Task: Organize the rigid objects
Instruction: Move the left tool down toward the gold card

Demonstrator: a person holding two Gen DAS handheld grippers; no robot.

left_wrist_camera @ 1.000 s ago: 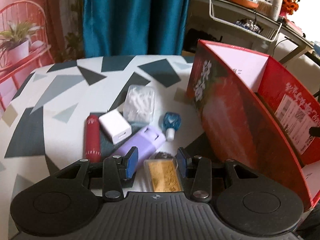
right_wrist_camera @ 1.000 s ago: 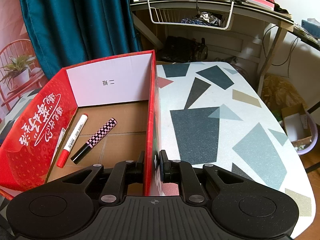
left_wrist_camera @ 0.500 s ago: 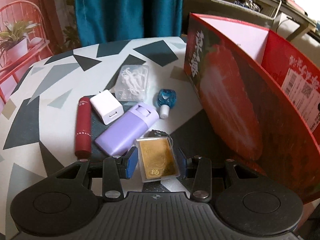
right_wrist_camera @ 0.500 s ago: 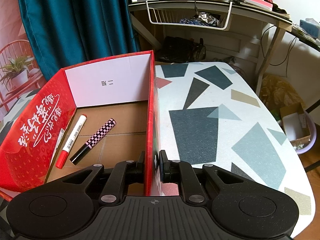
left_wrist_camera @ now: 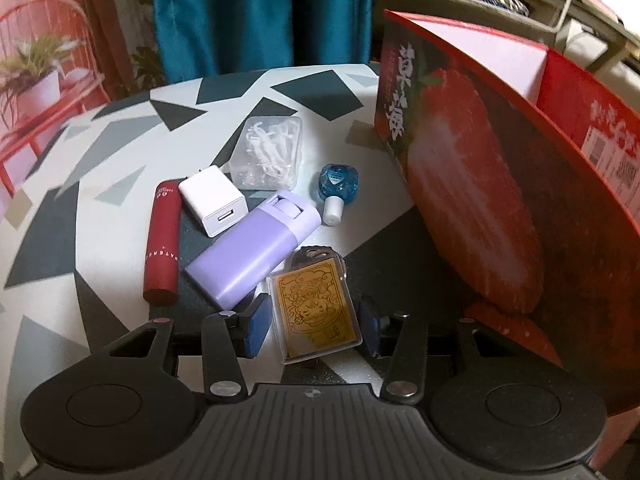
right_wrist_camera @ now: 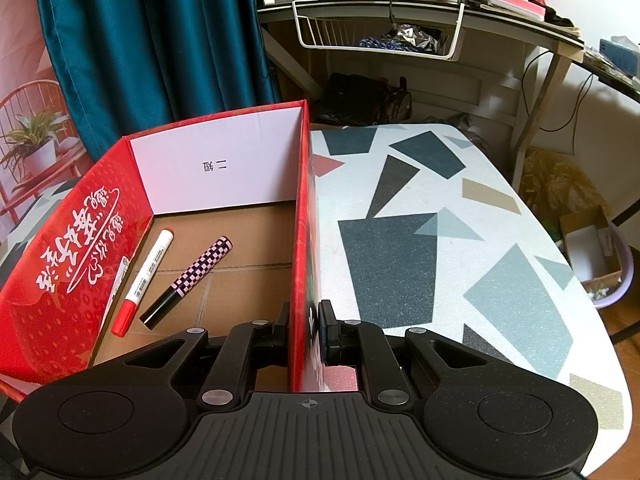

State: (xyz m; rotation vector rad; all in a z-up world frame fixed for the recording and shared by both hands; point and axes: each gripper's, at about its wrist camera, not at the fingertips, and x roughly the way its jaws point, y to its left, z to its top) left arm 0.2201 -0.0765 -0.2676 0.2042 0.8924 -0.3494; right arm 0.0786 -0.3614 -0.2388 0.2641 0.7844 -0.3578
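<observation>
Left wrist view: left gripper (left_wrist_camera: pixel 314 330) fingers have just been opening; the flat gold card in a clear plastic case (left_wrist_camera: pixel 314 314) lies on the patterned worktop (left_wrist_camera: pixel 100 200) between them, pads not touching. Lilac plastic case (left_wrist_camera: pixel 252 248) sits just beside it.

Right wrist view: right gripper (right_wrist_camera: pixel 306 330) fingers clamped on side wall of red cardboard box (right_wrist_camera: pixel 300 240). Inside: red-capped white marker (right_wrist_camera: pixel 144 280) & checkered pen (right_wrist_camera: pixel 188 280).

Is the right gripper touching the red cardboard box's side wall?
Touching. The right wrist view shows the right gripper closed on the red cardboard box's side wall, one finger inside the box and one outside, no gap visible.
</observation>
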